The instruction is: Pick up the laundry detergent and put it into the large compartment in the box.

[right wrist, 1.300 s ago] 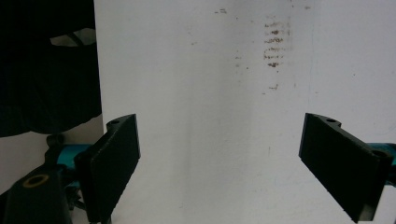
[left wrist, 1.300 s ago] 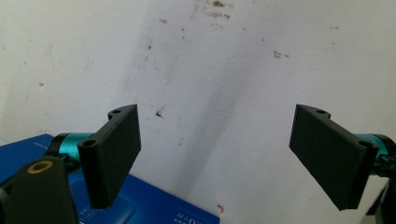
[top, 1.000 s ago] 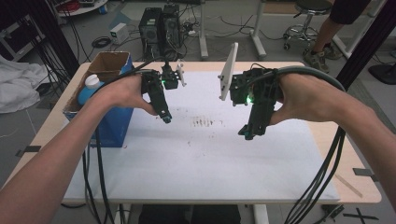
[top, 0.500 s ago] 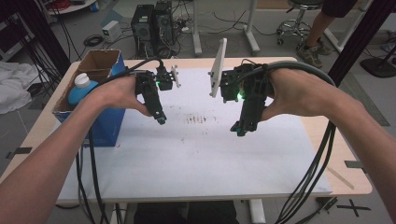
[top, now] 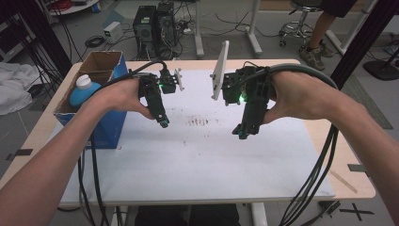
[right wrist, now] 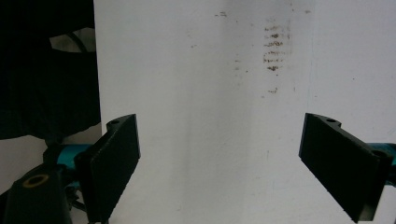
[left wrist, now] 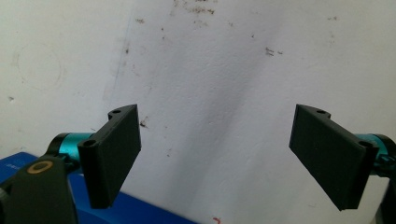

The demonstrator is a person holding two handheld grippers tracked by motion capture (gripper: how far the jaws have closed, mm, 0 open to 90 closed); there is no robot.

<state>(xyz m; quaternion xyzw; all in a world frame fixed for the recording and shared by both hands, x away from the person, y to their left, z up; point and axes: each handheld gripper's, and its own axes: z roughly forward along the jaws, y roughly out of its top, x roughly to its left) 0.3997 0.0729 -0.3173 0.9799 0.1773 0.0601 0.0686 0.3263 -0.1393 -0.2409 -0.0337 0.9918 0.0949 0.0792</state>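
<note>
High view: left hand-held gripper (top: 163, 123) and right hand-held gripper (top: 241, 133) hover agape.

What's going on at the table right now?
A person holds the left hand-held gripper and the right hand-held gripper above the stained white sheet covering the wooden table. Both have their jaws open with nothing between them. A blue bottle with a white cap sits in the blue-sided cardboard box by the left forearm.

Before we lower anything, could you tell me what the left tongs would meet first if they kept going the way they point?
Probably the white sheet on the table: the open left tongs point down at it, with nothing between.
</note>
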